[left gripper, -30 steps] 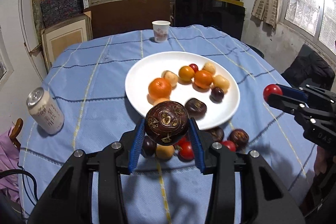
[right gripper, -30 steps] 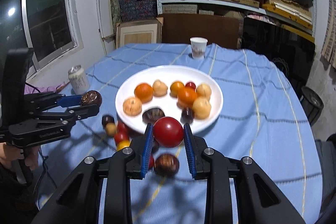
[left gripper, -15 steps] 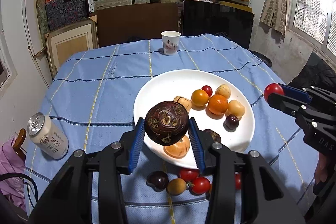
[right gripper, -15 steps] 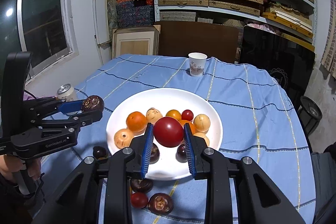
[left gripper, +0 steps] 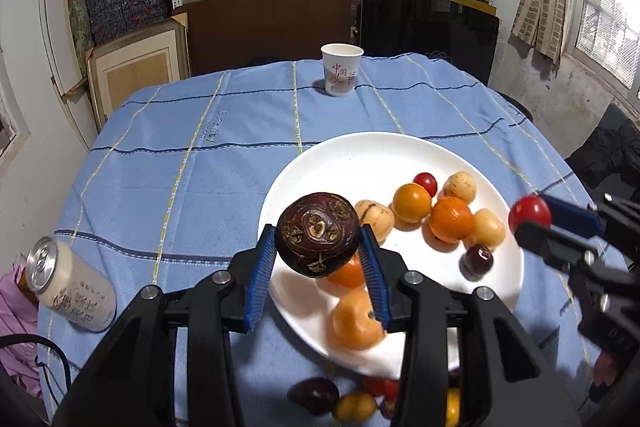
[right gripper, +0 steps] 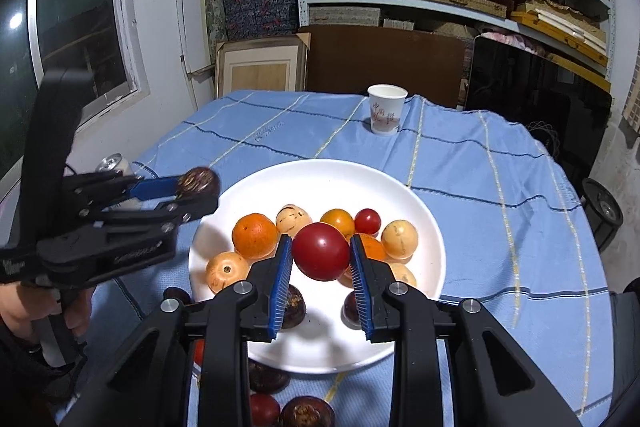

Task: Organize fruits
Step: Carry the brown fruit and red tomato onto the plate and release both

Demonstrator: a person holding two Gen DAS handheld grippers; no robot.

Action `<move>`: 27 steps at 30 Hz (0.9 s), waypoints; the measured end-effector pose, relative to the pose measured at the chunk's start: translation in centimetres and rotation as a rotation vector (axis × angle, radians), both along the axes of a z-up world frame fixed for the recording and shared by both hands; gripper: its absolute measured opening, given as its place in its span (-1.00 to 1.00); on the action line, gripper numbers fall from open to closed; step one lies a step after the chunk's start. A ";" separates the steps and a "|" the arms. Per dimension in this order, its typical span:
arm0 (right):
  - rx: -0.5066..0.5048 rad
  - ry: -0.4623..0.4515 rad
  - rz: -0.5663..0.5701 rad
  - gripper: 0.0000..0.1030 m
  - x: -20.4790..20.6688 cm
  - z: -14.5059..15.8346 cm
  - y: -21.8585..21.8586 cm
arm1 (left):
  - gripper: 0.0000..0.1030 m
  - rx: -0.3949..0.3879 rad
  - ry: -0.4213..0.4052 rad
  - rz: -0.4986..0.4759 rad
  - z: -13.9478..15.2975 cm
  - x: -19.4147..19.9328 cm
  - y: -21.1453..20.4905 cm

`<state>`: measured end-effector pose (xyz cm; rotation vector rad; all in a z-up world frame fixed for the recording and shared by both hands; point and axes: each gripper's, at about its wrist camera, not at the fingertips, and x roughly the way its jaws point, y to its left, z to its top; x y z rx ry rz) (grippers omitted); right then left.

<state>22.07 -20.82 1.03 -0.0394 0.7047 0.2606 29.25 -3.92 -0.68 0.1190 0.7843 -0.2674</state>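
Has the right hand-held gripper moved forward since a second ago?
Yes. The right hand-held gripper with its tomato has advanced from the near loose fruit to over the plate, toward the cup.

Glossy white plate (right gripper: 424, 211), matt woven cloth (left gripper: 168, 179), paper cup (right gripper: 386, 109), metal can (left gripper: 68, 287).

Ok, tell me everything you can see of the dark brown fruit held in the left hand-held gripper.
The dark brown fruit is round and glossy, maroon-brown, with a tan, scarred rosette on the end facing the camera; it looks like a mangosteen. The left hand-held gripper clamps it between blue ribbed pads on both sides. It hangs in the air over the near-left rim of the white plate, touching nothing else.
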 end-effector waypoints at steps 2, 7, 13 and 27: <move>0.001 0.016 0.003 -0.43 0.7 -0.7 0.3 | -0.20 0.015 0.012 0.005 -0.5 1.5 -0.4; -0.005 0.051 0.002 -0.43 2.2 -2.3 0.6 | -0.20 0.029 0.049 0.011 -1.8 4.0 -1.1; -0.009 0.058 0.013 0.05 2.6 -2.9 0.7 | 0.26 -0.002 0.075 0.029 -2.5 4.3 -0.9; 0.044 0.029 -0.047 0.16 -7.3 -2.6 -2.0 | 0.68 -0.031 0.015 0.023 -1.0 -7.0 2.9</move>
